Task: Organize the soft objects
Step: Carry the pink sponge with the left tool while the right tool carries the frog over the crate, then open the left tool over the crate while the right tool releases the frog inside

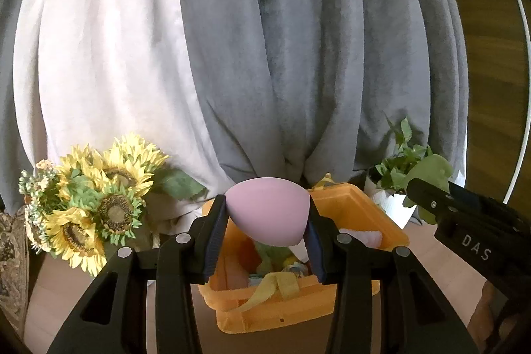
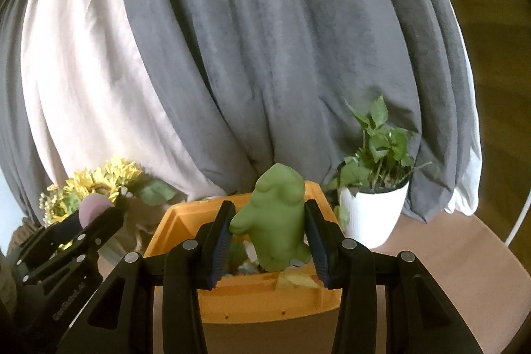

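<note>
At lower centre of the left wrist view, a pink sponge (image 1: 270, 214) is pinched by the left tool (image 1: 265, 241) above the orange bin (image 1: 348, 198). In the right wrist view, a green soft figure (image 2: 277, 221) is clamped by the right tool (image 2: 270, 241) over that bin.

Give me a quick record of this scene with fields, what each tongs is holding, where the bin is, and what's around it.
left tongs: shut on pink egg-shaped sponge, held above the bin
right tongs: shut on green squishy figure, held above the bin
orange bin: on the table, already holds several soft items
left of bin: sunflower bouquet
right of bin: potted plant in a white pot
backdrop: grey and white curtains
</note>
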`<state>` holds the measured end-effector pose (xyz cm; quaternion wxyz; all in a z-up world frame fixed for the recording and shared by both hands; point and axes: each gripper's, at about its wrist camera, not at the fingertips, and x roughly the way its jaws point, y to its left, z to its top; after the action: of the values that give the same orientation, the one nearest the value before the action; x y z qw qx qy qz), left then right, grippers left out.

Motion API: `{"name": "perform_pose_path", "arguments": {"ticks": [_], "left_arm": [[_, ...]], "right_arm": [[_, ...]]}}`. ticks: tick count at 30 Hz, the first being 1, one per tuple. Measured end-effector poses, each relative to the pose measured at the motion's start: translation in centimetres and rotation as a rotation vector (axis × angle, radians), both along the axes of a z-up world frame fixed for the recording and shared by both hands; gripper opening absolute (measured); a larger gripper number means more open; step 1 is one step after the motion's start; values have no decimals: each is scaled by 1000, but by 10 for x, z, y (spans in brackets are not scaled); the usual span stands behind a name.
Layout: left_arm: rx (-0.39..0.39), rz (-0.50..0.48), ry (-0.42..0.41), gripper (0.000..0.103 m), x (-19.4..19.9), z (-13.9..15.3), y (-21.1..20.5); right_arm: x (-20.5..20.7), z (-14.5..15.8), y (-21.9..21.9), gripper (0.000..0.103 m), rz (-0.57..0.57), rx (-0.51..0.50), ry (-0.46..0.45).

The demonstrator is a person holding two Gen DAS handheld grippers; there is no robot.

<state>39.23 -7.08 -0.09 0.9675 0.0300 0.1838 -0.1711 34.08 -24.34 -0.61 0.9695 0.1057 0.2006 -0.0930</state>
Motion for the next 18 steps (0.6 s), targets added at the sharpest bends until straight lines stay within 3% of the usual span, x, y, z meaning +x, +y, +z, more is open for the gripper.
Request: {"name": "perform_pose_path", "arguments": {"ticks": [18], "left_arm": [[42, 37, 93, 43, 62, -34, -19]], "right_arm": [[73, -33, -17, 44, 43, -26, 114]]}}
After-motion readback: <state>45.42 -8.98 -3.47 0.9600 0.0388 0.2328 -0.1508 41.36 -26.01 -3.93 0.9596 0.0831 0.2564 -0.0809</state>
